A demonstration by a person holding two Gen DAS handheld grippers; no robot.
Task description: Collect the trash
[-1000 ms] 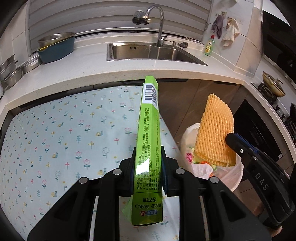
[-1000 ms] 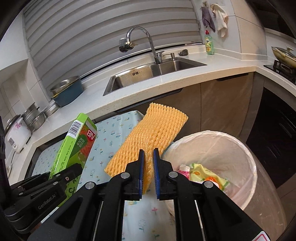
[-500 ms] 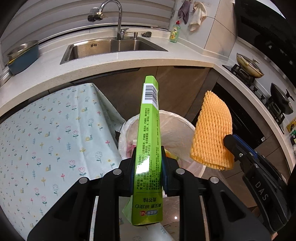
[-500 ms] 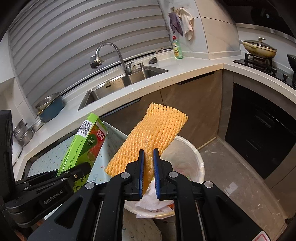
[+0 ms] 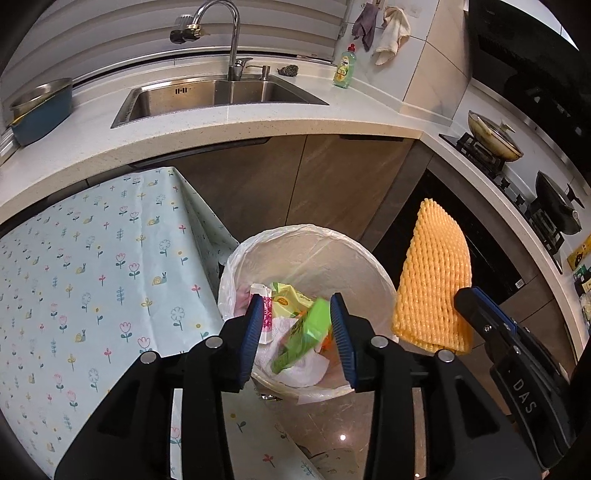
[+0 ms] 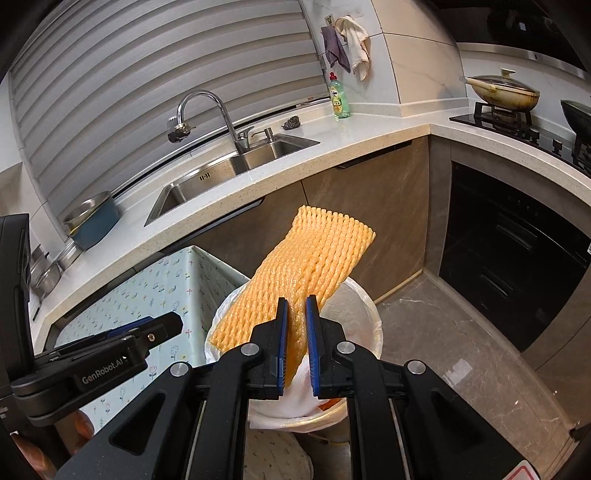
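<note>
Your left gripper (image 5: pixel 297 330) hangs released over the bin (image 5: pixel 373 258); right gripper (image 6: pixel 296 343) grasping foam net (image 6: pixel 306 266) (light, springy) could drop it outside the bin's rim.

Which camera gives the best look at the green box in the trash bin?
Left wrist: the green box shows blurred inside the bin, between open fingers. In the right wrist view, the foam net hides it.

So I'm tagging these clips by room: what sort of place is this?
A home kitchen: a steel sink with a tap in the counter, a dish soap bottle, and a lidded pan on the gas hob.
</note>
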